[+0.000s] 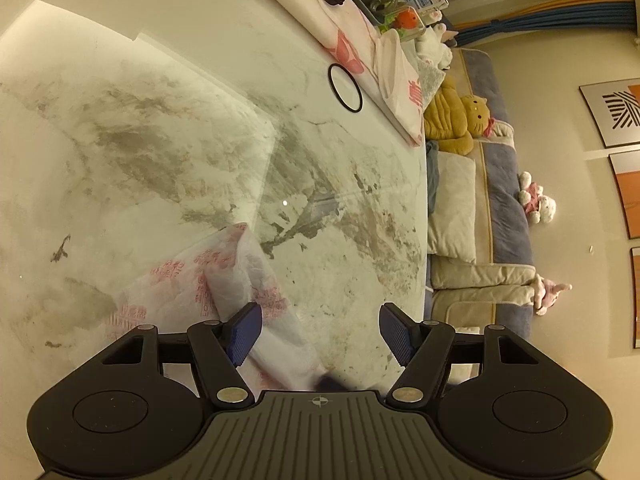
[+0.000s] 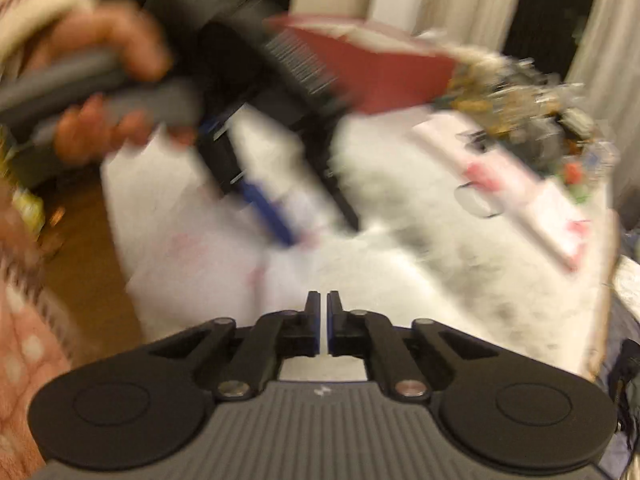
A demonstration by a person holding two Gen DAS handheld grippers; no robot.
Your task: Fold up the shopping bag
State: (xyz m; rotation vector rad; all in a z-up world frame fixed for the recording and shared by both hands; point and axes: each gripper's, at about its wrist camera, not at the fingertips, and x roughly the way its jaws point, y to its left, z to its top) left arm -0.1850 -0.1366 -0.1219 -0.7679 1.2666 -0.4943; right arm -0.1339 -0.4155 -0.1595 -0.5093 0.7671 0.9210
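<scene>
On the marble table (image 1: 352, 208), near edge: shopping bag (image 1: 224, 280), white plastic with red print, lies crumpled and partly folded. My left gripper (image 1: 320, 334) hangs over it, jaws spread wide, nothing between them; the left blue pad (image 1: 244, 336) sits above the bag's folded edge. My right gripper (image 2: 323, 326) has its jaws nearly pressed together, empty. Right wrist view badly blurred. Far side: black ring (image 1: 345, 88) beside a pink-flowered cloth (image 1: 320, 12). Sofa (image 1: 504, 200) with yellow plush (image 1: 460, 116) at right.
</scene>
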